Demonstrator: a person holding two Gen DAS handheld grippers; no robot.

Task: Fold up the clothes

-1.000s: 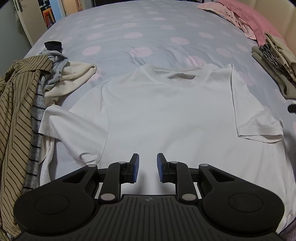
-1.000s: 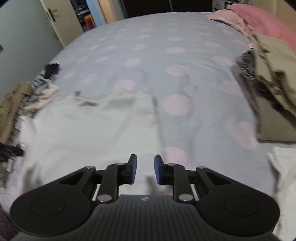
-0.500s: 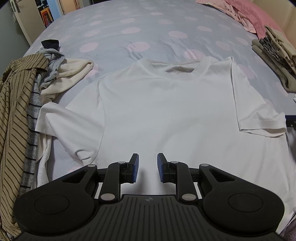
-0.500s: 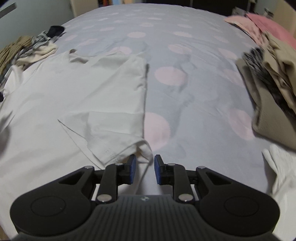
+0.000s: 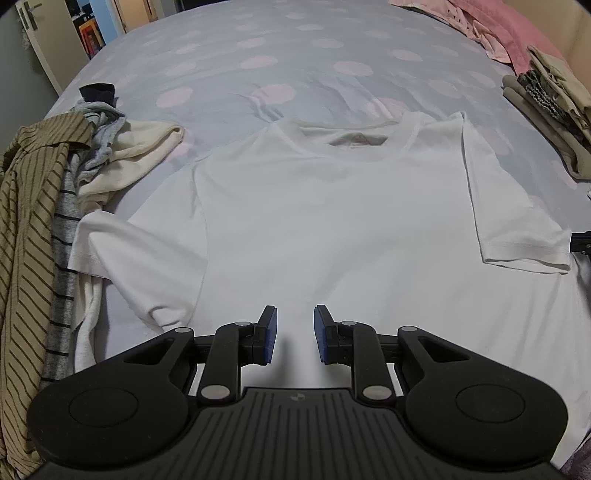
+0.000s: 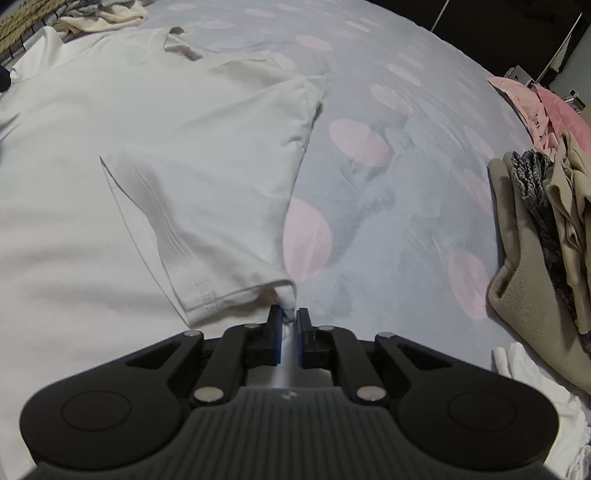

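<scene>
left wrist view. white short-sleeved cotton t-shirt (image 5: 332, 221): spread flat, front up, on a lilac bedsheet with pale pink dots (image 5: 295, 55), collar at the far end, hem toward the camera. its right-hand sleeve lies folded in over the body; the other sleeve lies spread to the left. left gripper (image 5: 294, 334): black frame, blue pads, jaws parted with a clear gap, nothing between them, poised over the lower middle of the shirt. heap of unfolded garments (image 5: 44, 206) along the left edge: tan cloth with dark stripes, grey striped knit, cream piece, touching the spread sleeve. stack of folded beige and khaki clothes (image 5: 546, 96) at far right, apart from the shirt. pink bedding (image 5: 495, 29) at the top right corner.

right wrist view. right gripper (image 6: 289, 321): jaws drawn nearly together, pinching the corner of the shirt's folded-in sleeve at its hem; white cloth shows between the blue pads. the sleeve lies over the shirt body, at its edge beside bare sheet. folded beige stack sits at right, well apart; a crumpled white cloth (image 6: 535, 376) lies at lower right.
</scene>
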